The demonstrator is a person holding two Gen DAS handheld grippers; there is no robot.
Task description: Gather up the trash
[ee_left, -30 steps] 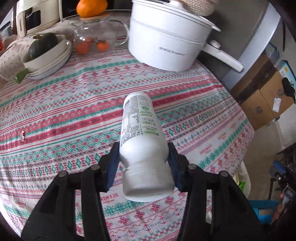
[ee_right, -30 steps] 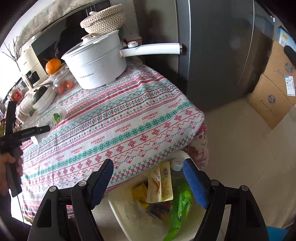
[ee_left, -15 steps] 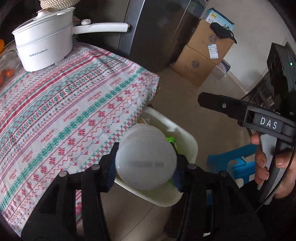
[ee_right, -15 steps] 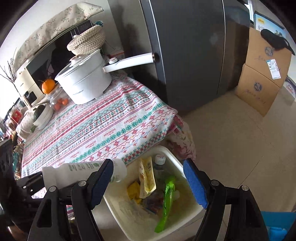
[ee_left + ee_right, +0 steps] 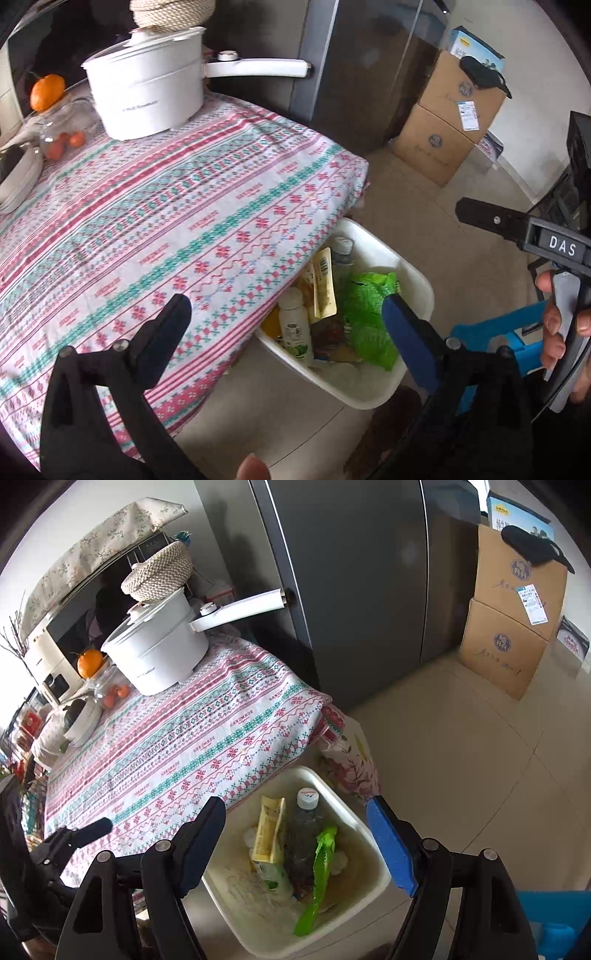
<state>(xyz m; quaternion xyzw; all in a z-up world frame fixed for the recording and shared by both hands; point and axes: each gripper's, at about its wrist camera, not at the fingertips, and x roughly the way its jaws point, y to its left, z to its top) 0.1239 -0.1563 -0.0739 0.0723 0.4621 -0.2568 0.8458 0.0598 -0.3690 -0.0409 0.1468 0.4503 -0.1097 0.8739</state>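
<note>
A white trash bin (image 5: 417,284) (image 5: 376,878) stands on the floor beside the table. The white bottle with a green label (image 5: 293,332) (image 5: 271,875) lies inside it among a yellow pouch (image 5: 323,284) (image 5: 271,827), a clear bottle (image 5: 304,830) and a green wrapper (image 5: 369,314) (image 5: 321,864). My left gripper (image 5: 286,317) is open and empty above the bin. My right gripper (image 5: 295,834) is open and empty over the bin; it also shows at the right of the left wrist view (image 5: 517,229).
The table with a patterned cloth (image 5: 166,214) (image 5: 184,731) holds a white pot (image 5: 147,96) (image 5: 159,653), a glass jar of small oranges (image 5: 62,133), an orange (image 5: 89,662) and bowls. A grey fridge (image 5: 351,590), cardboard boxes (image 5: 509,620) and a blue stool (image 5: 491,343) stand around.
My left gripper carried the white bottle from the table to over the bin, then opened; the bottle now lies in the bin. The right gripper stayed open over the bin.
</note>
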